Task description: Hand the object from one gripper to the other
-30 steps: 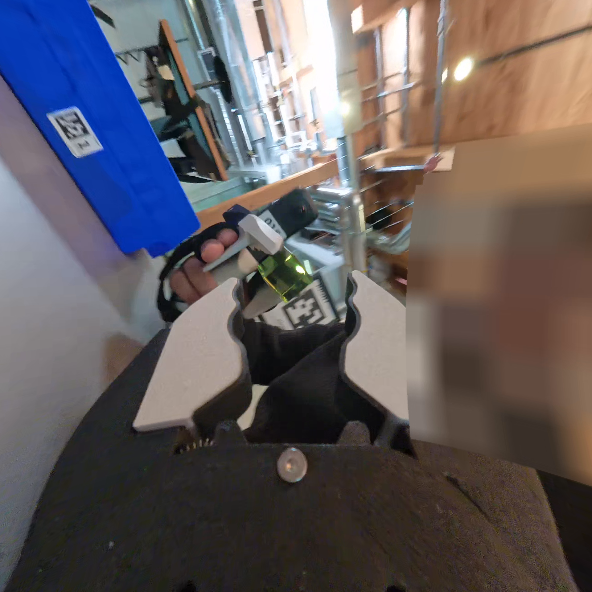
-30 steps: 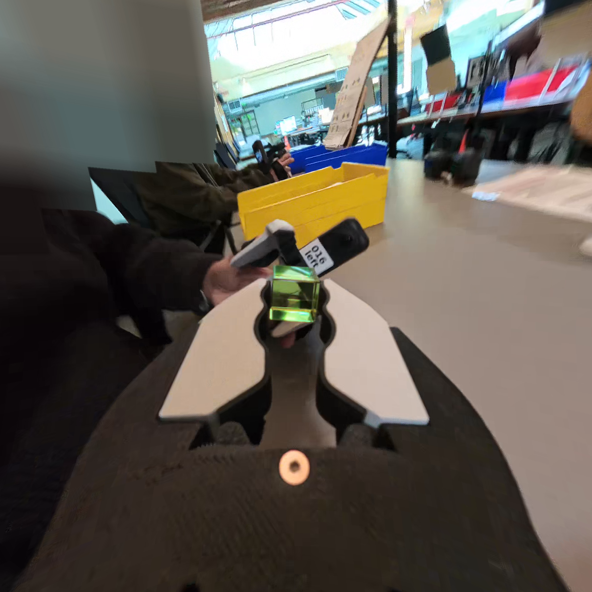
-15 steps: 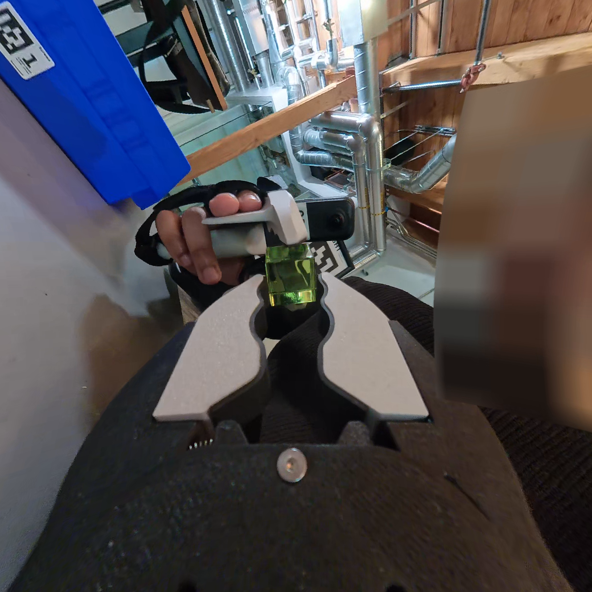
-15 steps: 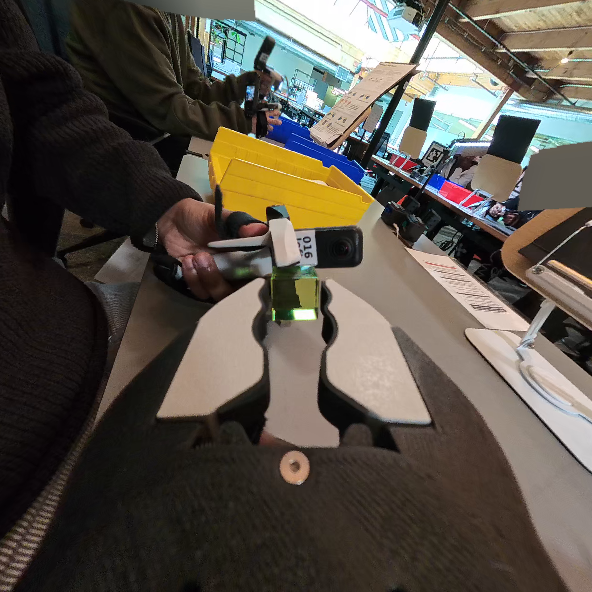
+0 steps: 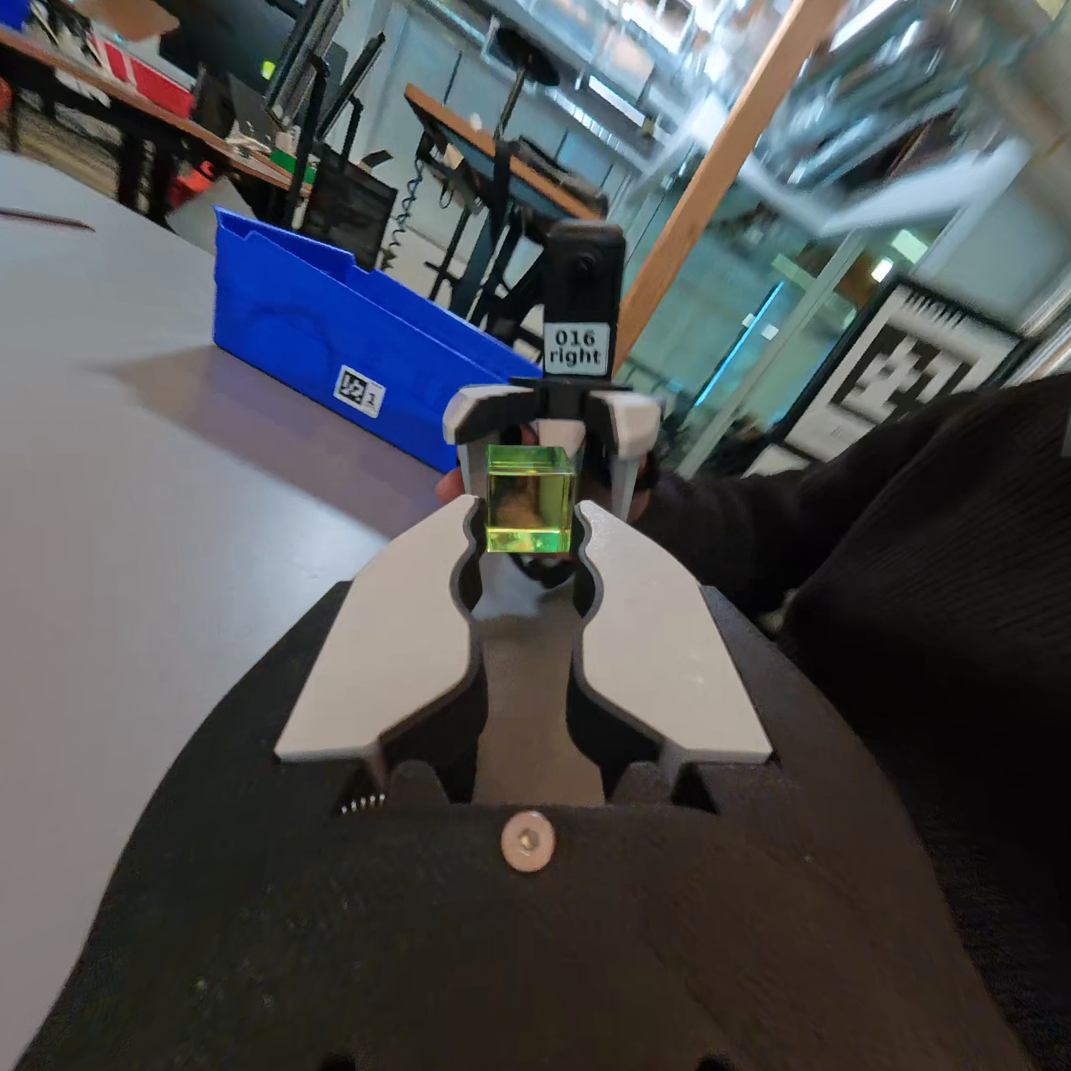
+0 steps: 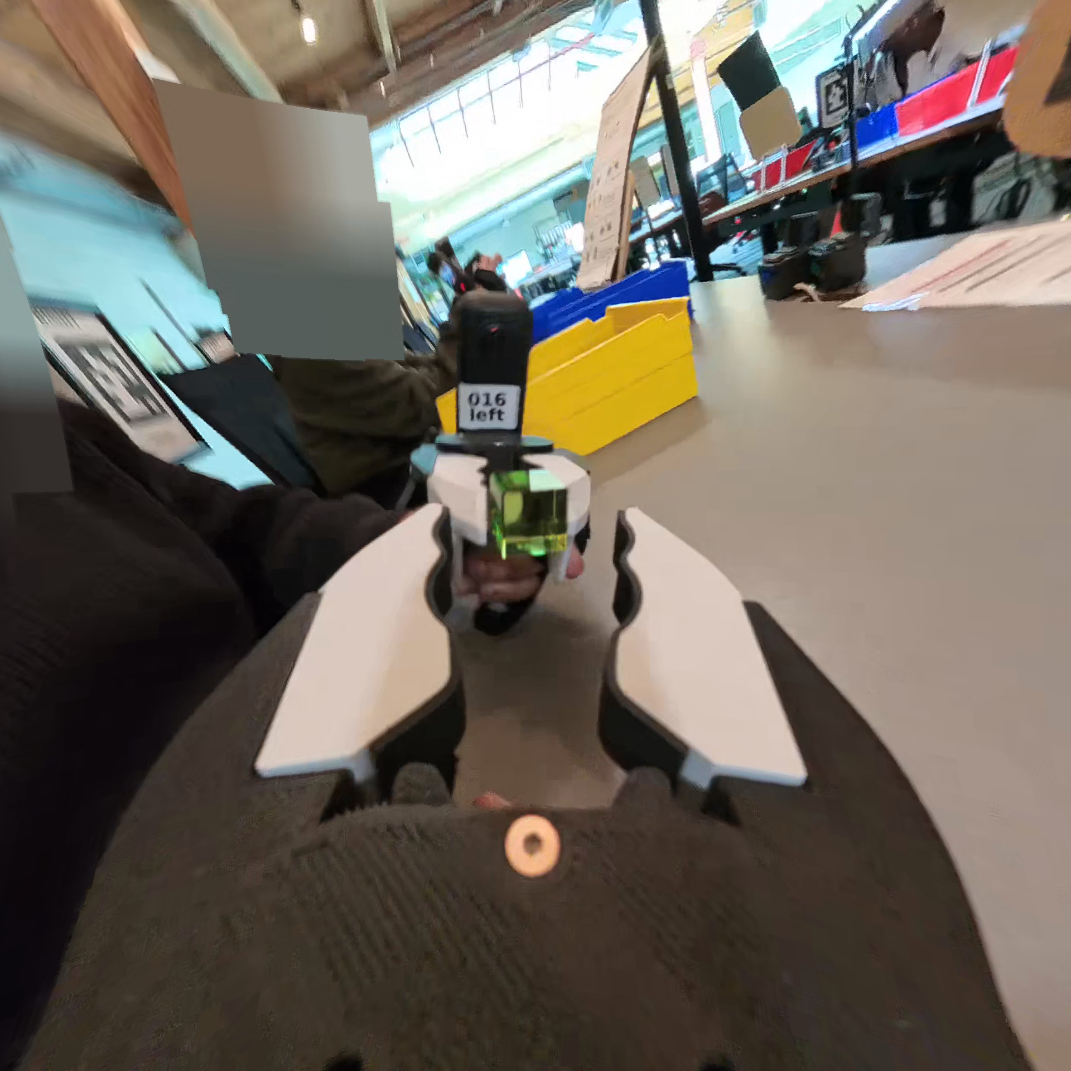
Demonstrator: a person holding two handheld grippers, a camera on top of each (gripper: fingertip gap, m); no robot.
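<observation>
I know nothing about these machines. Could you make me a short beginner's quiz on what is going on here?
1. True or false: the green cube lies on the table.
2. Which gripper grips the cube: A the left gripper, B the right gripper?
3. What colour is the bin behind the left gripper in the right wrist view?

Key: 1 false, it is held in the air. 2 A; the right one is open. 3 yellow.

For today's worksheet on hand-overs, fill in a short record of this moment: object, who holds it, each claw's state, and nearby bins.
object: green cube
holder: left claw, fingers shut on the cube's sides
right claw: open, its fingers apart from the cube
facing: the two claws point at each other above the table
bins: blue bin, yellow bin, both on the table
</observation>
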